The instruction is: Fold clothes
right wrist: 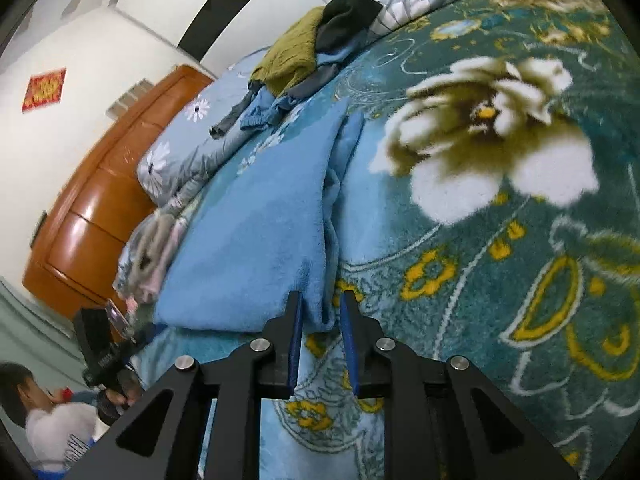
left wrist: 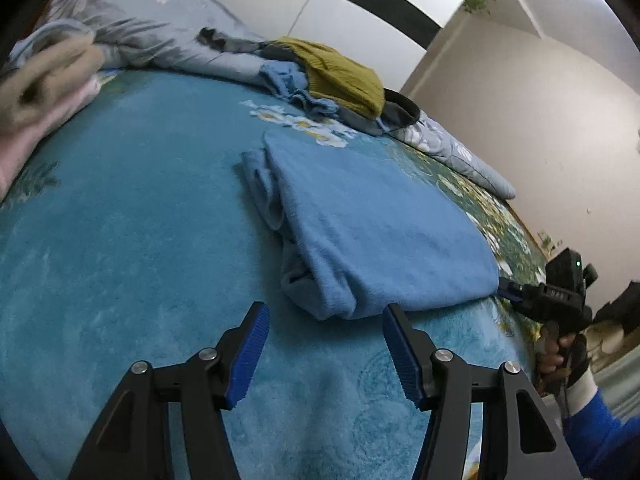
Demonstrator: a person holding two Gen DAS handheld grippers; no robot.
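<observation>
A folded light-blue fleece garment [left wrist: 372,232] [right wrist: 256,240] lies flat on the teal flowered blanket [left wrist: 120,240] [right wrist: 500,300] that covers the bed. My left gripper [left wrist: 325,314] is open wide just in front of the garment's near corner, and its pads touch nothing. My right gripper [right wrist: 322,298] stands with its jaws a narrow way apart at the garment's other near corner. A fold of the fabric lies between its pads without being squeezed. The left wrist view shows the right gripper [left wrist: 508,289] at the garment's right edge, held by a hand [left wrist: 558,354].
A heap of unfolded clothes topped by an olive knit [left wrist: 340,72] [right wrist: 292,56] lies at the far side beside a grey flowered quilt [left wrist: 140,28] [right wrist: 180,148]. A stack of beige and pink clothes [left wrist: 36,92] [right wrist: 152,256] sits near the wooden headboard [right wrist: 100,208].
</observation>
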